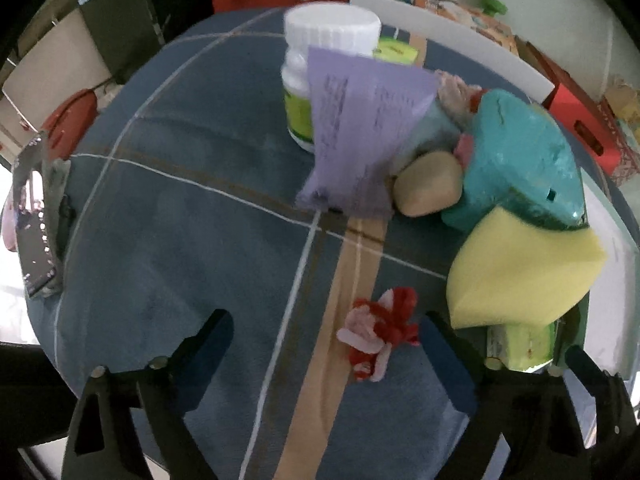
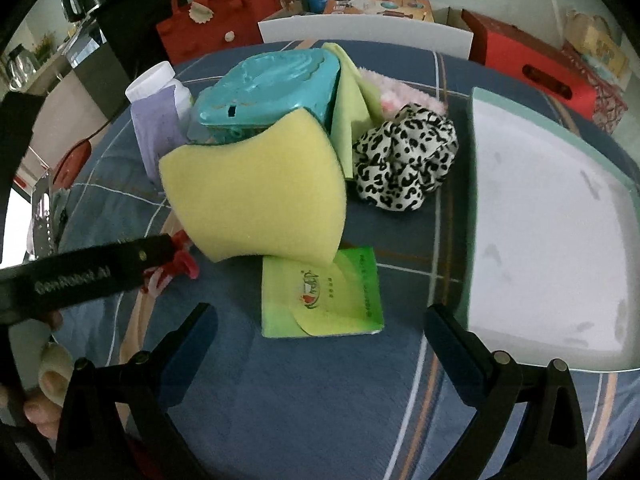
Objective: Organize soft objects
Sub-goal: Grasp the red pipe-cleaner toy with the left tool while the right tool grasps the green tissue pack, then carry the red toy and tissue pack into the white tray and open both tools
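Observation:
A pile of items lies on the blue plaid cloth [image 1: 168, 240]. The yellow sponge [image 2: 256, 192] [image 1: 520, 268] leans on a teal wipes pack [image 2: 276, 88] [image 1: 524, 152]. Beside them rest a leopard-print scrunchie [image 2: 404, 160], a pink fluffy item [image 2: 404, 92] and a beige soft lump [image 1: 428, 188]. A red and pink pom-pom [image 1: 380, 332] lies between the fingers of my left gripper [image 1: 328, 356], which is open and empty. My right gripper [image 2: 320, 352] is open above the cloth, just short of a green tissue pack [image 2: 320, 292].
A white tray [image 2: 552, 216] with a green rim lies at the right. A white-capped bottle [image 1: 320, 64] with a purple paper [image 1: 360, 128] stands behind the pile. Red boxes [image 2: 532, 68], a red bag [image 2: 224, 16] and a white board [image 2: 360, 36] crowd the far edge. A hand [image 2: 44, 392] shows at lower left.

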`<state>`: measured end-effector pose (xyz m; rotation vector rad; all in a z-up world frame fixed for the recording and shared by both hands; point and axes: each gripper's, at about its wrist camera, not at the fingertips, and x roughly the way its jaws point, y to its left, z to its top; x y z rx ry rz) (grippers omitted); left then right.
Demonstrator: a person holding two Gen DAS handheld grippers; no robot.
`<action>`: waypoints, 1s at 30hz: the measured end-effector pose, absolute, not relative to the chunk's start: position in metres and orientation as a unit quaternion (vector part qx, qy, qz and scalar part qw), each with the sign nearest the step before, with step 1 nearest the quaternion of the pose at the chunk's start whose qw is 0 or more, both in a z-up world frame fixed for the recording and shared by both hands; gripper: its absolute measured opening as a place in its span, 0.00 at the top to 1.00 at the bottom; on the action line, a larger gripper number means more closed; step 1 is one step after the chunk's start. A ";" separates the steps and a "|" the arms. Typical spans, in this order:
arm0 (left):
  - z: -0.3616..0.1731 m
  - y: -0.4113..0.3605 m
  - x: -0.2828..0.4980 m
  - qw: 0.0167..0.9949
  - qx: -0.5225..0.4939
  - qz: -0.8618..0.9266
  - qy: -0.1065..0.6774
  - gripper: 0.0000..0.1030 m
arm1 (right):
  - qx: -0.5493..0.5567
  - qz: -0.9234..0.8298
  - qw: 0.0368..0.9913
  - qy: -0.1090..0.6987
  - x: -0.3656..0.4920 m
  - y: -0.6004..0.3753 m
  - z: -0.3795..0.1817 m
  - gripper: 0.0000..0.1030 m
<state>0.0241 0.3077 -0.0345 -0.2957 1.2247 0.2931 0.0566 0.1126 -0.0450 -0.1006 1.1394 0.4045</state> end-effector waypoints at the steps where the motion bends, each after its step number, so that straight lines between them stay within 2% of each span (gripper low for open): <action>1: -0.037 0.306 0.024 0.797 -0.135 0.133 0.573 0.11 | -0.045 0.191 0.821 0.537 0.058 0.113 -0.047 0.03; 3: -0.043 0.303 0.025 0.795 -0.133 0.125 0.578 0.13 | -0.040 0.192 0.816 0.544 0.061 0.113 -0.052 0.15; 6: -0.052 0.301 0.026 0.790 -0.137 0.113 0.586 0.15 | -0.042 0.188 0.809 0.555 0.064 0.113 -0.061 0.23; 9: -0.063 0.302 0.026 0.786 -0.134 0.111 0.593 0.20 | -0.049 0.184 0.811 0.553 0.064 0.114 -0.064 0.28; 12: -0.065 0.303 0.030 0.789 -0.135 0.111 0.589 0.23 | -0.049 0.185 0.812 0.551 0.066 0.114 -0.066 0.29; 15: -0.068 0.300 0.029 0.793 -0.130 0.110 0.585 0.36 | -0.053 0.187 0.815 0.546 0.063 0.115 -0.067 0.36; 17: -0.065 0.291 0.031 0.794 -0.126 0.104 0.585 0.44 | -0.056 0.188 0.816 0.544 0.062 0.116 -0.067 0.36; 19: -0.056 0.286 0.039 0.795 -0.131 0.093 0.584 0.61 | -0.057 0.188 0.816 0.544 0.062 0.117 -0.067 0.36; 21: -0.055 0.278 0.039 0.797 -0.133 0.090 0.583 0.66 | -0.055 0.189 0.816 0.543 0.061 0.117 -0.066 0.37; 30: -0.051 0.289 0.028 0.793 -0.169 0.099 0.577 0.68 | -0.049 0.187 0.814 0.548 0.058 0.111 -0.055 0.37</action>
